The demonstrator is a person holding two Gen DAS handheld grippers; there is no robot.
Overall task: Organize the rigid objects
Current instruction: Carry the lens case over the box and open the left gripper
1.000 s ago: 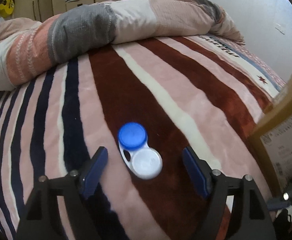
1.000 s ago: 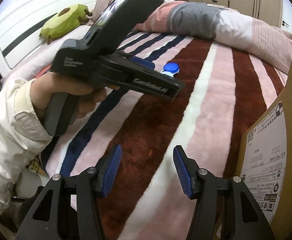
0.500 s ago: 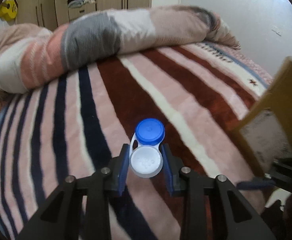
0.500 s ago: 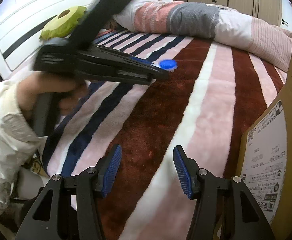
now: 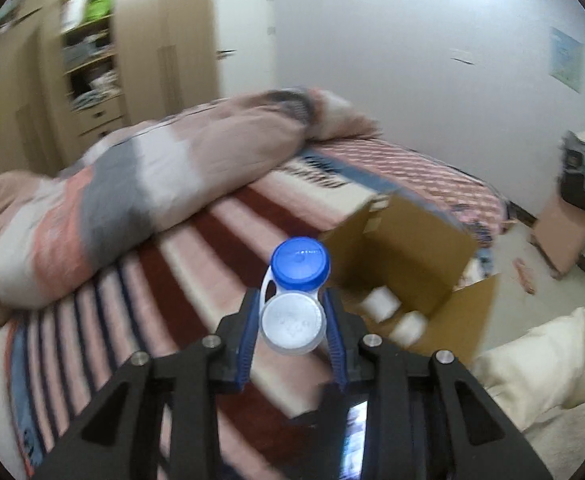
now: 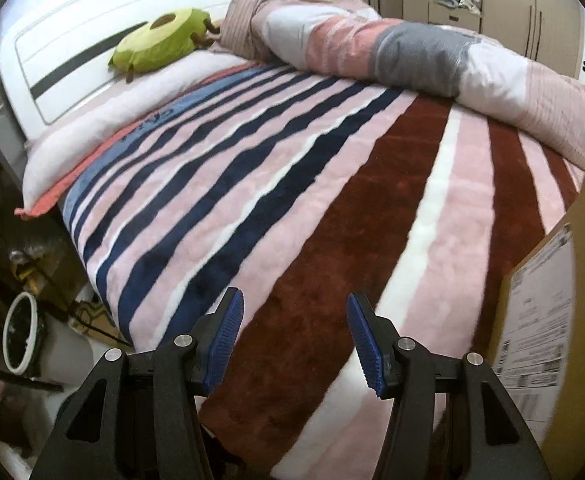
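Left wrist view is showing the left tongs (image 5: 292,330) pinching a contact lens case (image 5: 294,300) by its white cap, the blue cap (image 5: 300,263) sticking out ahead of the blue pads (image 5: 248,340). The case is hanging in the air above the striped blanket (image 5: 220,240), with an open cardboard box (image 5: 408,256) lying beyond it on the bed; pale items inside are showing too blurred to name. A rolled duvet (image 5: 152,188) is lying across the far side. In the right wrist view, the right tongs (image 6: 292,336) are hovering spread and holding nothing over the blanket's dark red stripe, the box wall (image 6: 580,240) standing just beside them at the right edge. An avocado plush (image 6: 160,40) is resting near the headboard (image 6: 92,12).
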